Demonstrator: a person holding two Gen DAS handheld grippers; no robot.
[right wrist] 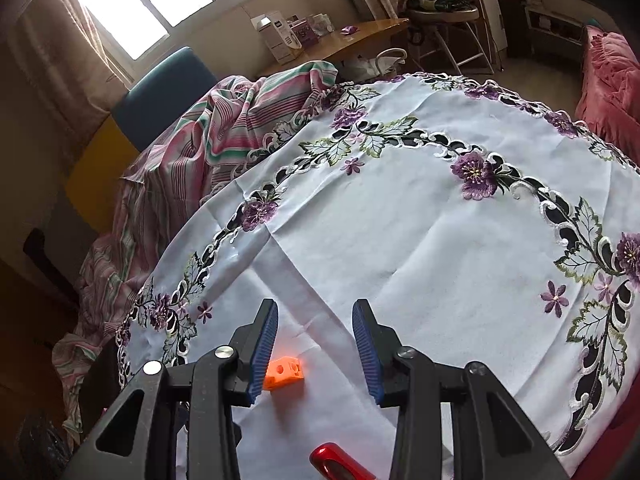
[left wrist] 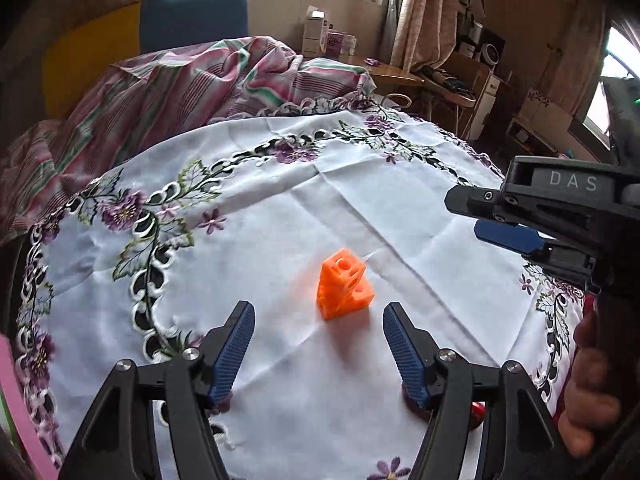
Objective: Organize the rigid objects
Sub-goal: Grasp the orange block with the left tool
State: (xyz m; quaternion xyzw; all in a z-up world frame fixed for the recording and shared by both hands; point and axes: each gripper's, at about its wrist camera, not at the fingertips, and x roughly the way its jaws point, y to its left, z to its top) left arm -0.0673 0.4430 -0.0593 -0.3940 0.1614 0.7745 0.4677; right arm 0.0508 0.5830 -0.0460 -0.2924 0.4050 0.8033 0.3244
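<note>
An orange plastic block with round holes point(left wrist: 346, 285) stands on the white embroidered tablecloth point(left wrist: 304, 200). My left gripper point(left wrist: 319, 314) is open; the block sits just ahead of its blue fingertips, roughly centred in the gap, and neither pad touches it. In the right wrist view the same block point(right wrist: 287, 373) lies low on the cloth, partly behind the left finger. My right gripper point(right wrist: 316, 314) hovers above the cloth, jaws apart with nothing between them. It also shows from the side at the right edge of the left wrist view point(left wrist: 464, 216). A shiny red object point(right wrist: 336, 465) lies beneath it.
A striped pink and green cloth point(left wrist: 180, 84) is bunched beyond the table's far left edge. Behind it are a blue chair back point(left wrist: 192, 18) and a wooden desk with boxes point(right wrist: 352, 38). A person's hand point(left wrist: 592, 380) holds the right gripper's handle.
</note>
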